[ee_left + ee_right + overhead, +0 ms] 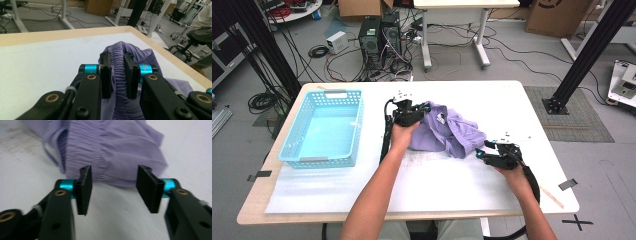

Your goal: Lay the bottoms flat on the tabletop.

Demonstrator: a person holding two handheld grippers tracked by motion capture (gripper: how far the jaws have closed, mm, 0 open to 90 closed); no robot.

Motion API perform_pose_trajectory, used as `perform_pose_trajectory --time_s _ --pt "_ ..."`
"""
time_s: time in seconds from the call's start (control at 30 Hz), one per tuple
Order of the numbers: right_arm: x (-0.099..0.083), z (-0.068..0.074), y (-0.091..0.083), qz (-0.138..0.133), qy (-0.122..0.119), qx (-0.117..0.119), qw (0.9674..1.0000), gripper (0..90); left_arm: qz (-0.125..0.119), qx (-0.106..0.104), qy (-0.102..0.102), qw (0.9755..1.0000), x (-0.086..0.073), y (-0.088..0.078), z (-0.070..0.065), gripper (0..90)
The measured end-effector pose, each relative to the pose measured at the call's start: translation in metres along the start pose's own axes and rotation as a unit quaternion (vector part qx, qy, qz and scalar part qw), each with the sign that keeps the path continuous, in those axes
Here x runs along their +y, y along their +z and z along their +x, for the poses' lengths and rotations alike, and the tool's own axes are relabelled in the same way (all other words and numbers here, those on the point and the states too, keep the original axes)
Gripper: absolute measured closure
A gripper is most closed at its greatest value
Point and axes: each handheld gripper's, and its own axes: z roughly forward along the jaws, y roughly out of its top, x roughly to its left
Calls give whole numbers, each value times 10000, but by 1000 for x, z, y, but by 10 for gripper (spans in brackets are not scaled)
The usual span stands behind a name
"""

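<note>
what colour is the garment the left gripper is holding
Light purple, a plain lilac garment with a gathered elastic band; it shows best in the left gripper view.

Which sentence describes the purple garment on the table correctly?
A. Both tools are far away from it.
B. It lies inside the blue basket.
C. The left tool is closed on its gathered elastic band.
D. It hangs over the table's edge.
C: in the left gripper view, the left tool pinches the ribbed band of the purple garment, which lies on the table outside the blue basket.

high: above, facing forward-down | gripper views: close, level | shared: purple garment (447, 132)
</note>
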Motion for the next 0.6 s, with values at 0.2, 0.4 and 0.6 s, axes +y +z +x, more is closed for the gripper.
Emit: perform_pose_trajectory --time_s 0.2,0.4,0.6 --pt "13 13 17 19 -384 370 9986 352 -110 11 -14 9999 2 -4 10 784" --pt "30 21 34 -118 -820 336 9960 296 -43 -59 85 9999 1 -7 11 782" --pt "33 20 56 201 -1143 275 9929 364 -5 -74 172 9998 1 -14 12 781"
